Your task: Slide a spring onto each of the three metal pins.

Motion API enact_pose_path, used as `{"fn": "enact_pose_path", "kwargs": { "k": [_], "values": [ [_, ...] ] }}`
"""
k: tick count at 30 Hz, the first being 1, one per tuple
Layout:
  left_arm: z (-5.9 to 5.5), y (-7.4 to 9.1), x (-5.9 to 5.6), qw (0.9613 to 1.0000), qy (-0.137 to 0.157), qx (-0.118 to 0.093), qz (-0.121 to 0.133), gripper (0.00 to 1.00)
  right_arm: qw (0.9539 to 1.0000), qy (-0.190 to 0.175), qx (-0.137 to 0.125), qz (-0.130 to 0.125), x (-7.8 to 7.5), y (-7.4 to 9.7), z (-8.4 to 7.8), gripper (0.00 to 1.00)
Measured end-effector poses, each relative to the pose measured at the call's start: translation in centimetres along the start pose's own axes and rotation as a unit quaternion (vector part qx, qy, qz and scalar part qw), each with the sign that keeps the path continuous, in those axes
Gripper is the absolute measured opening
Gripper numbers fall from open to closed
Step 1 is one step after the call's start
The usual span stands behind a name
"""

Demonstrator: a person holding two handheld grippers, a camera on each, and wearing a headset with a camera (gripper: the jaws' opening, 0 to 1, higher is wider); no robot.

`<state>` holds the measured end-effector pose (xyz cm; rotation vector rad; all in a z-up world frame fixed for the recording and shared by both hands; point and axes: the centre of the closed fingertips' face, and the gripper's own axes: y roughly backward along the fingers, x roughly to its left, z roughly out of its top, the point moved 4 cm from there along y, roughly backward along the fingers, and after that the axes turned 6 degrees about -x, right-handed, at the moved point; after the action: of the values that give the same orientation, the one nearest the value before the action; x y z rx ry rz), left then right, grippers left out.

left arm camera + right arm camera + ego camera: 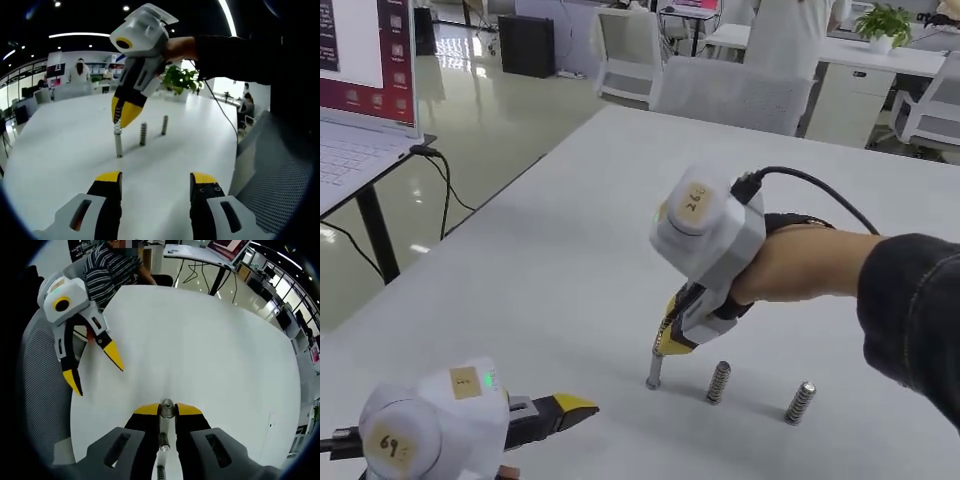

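Your right gripper (168, 409): jaws pinched shut on spring (117, 128). Spring sits around top of first pin (654, 372); bare shaft shows below. Pin stands upright on white table (560, 260). Just beside it in row: second pin (719, 382) and third pin (800, 402), each already sleeved in own coil. Your left gripper (156, 177): jaws wide, holding nothing, hovering over near table edge, well apart from pins.

Metal pins (653, 377): three, upright in one row on the table (570, 250). Springs: three, one per pin: first spring (117, 128), second spring (719, 382), third spring (800, 402). Grippers: two, left gripper (156, 176) and right gripper (668, 342).
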<state>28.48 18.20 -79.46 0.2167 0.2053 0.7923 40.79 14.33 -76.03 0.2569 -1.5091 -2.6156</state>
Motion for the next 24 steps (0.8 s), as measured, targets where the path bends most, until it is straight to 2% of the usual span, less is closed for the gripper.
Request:
{"fn": "enact_pose_path", "kwargs": {
  "k": [24],
  "values": [
    [-0.1, 0.3, 0.4, 1.0000, 0.001, 0.002, 0.003, 0.48, 0.9995, -0.016, 0.021, 0.018, 0.5, -3.6, -0.9, 0.08]
  ]
}}
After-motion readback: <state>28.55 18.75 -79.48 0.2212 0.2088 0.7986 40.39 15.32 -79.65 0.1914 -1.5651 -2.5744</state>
